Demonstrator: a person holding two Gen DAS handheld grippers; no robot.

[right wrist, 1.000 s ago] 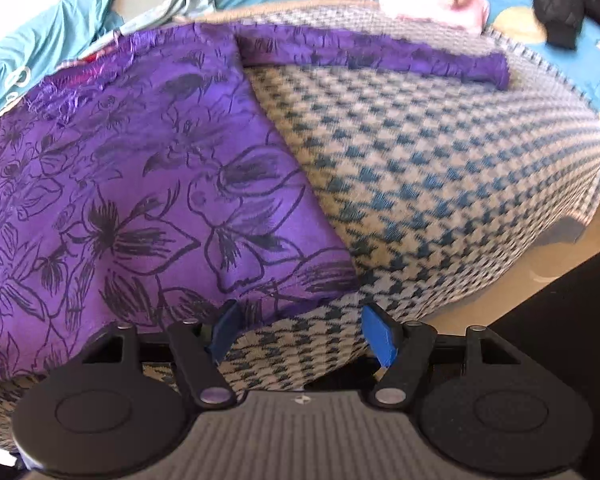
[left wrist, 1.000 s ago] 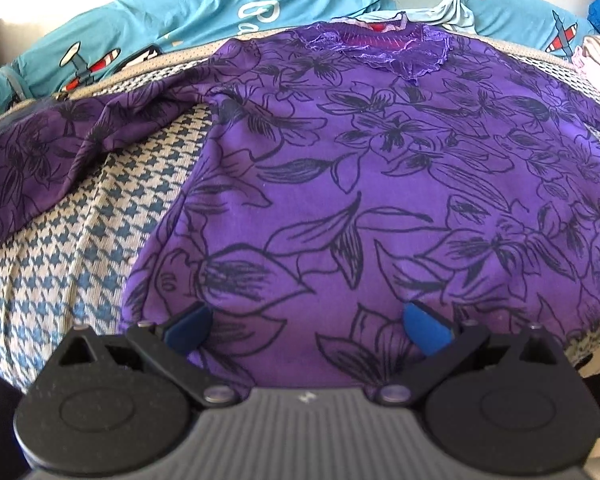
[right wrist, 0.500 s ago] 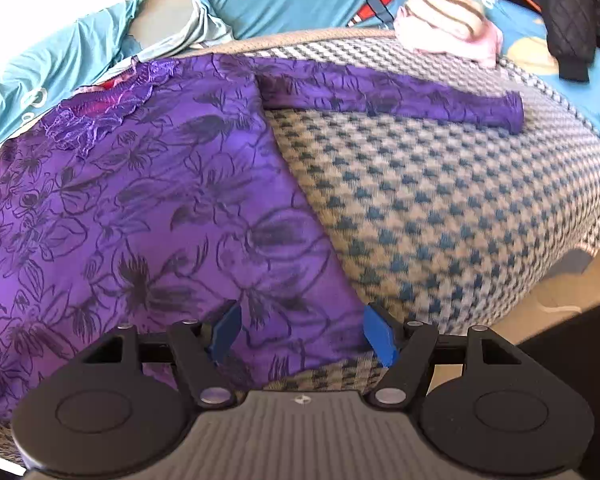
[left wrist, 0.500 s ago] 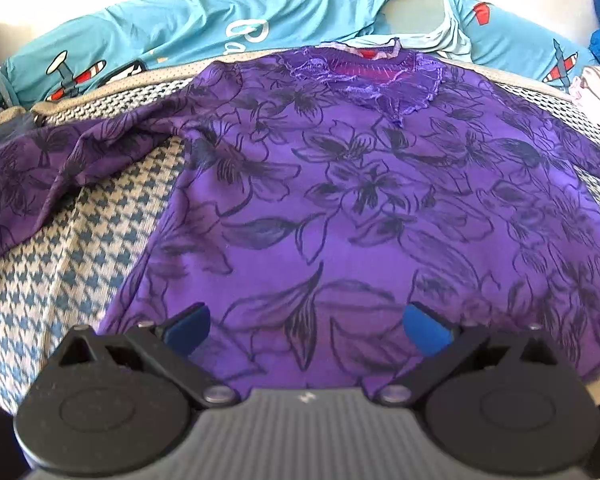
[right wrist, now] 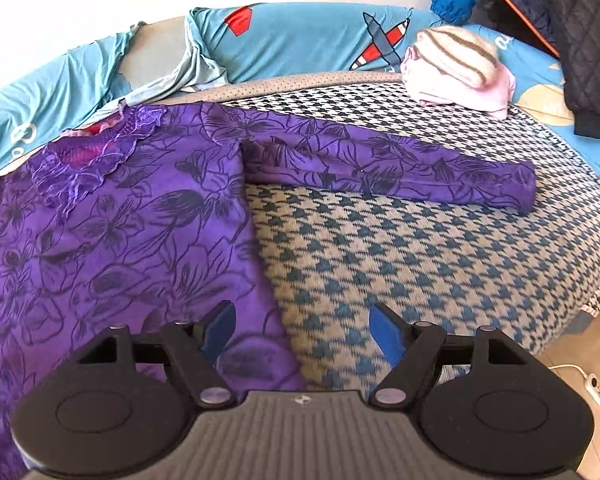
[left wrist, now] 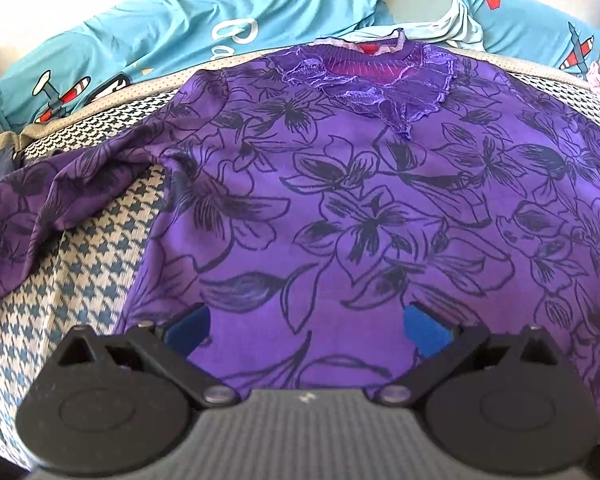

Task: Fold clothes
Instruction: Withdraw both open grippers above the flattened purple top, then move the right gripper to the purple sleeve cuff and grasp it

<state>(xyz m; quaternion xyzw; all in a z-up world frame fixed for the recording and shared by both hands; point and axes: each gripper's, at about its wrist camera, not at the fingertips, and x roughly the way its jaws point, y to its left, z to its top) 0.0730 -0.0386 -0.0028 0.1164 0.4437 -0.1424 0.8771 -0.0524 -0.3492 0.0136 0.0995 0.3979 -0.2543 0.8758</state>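
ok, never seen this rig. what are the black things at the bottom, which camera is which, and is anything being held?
No robot arm here: a person carries a two-finger gripper in each hand, each with a fisheye camera looking along its blue fingers. The black shapes are the grippers themselves.

The left wrist view shows the left gripper above a purple floral top, spread flat on a houndstooth cover.

The right wrist view shows the right gripper over the top's side edge, one sleeve stretched out, a folded pink striped garment behind.

Nothing is held: the left jaws stand open and empty, and the right jaws are opening with nothing gripped.
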